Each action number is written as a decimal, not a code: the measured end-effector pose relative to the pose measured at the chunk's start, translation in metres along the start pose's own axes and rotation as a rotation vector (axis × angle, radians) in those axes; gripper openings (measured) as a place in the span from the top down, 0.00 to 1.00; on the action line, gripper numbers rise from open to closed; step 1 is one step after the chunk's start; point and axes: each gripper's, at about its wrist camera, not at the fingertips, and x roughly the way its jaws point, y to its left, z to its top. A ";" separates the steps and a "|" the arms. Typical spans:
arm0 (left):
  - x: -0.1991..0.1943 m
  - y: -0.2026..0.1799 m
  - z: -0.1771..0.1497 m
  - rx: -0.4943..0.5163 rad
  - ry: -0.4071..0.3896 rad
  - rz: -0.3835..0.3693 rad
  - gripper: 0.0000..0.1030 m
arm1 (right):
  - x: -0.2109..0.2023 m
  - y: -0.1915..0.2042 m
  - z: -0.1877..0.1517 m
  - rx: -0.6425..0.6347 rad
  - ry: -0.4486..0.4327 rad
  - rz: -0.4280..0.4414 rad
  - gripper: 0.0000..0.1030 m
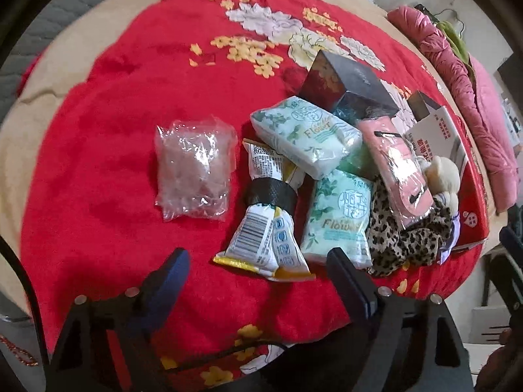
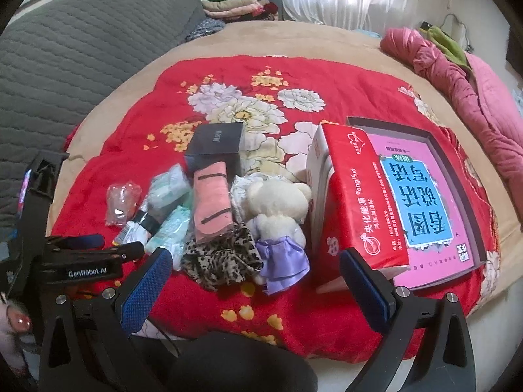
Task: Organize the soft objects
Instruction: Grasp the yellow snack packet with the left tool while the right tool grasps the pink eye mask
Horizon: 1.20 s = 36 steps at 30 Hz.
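Red floral blanket (image 1: 114, 130) holds crinkled clear bag (image 1: 194, 173); both hand-held grippers (image 1: 258, 261) (image 2: 255, 281) gape empty

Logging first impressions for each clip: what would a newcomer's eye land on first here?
The bright red floral blanket covering the bed dominates both views. At its middle lies a jumble of soft goods: a cream teddy bear in a lilac dress, a leopard-print cloth, a pink wrapped pack and two mint-green tissue packs. To their right stands a tall red cardboard box, beside a pink-and-blue lettered box.
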 end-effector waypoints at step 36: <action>0.036 0.007 0.034 -0.023 0.082 -0.104 0.61 | 0.117 0.078 0.036 -0.388 0.136 -0.065 0.38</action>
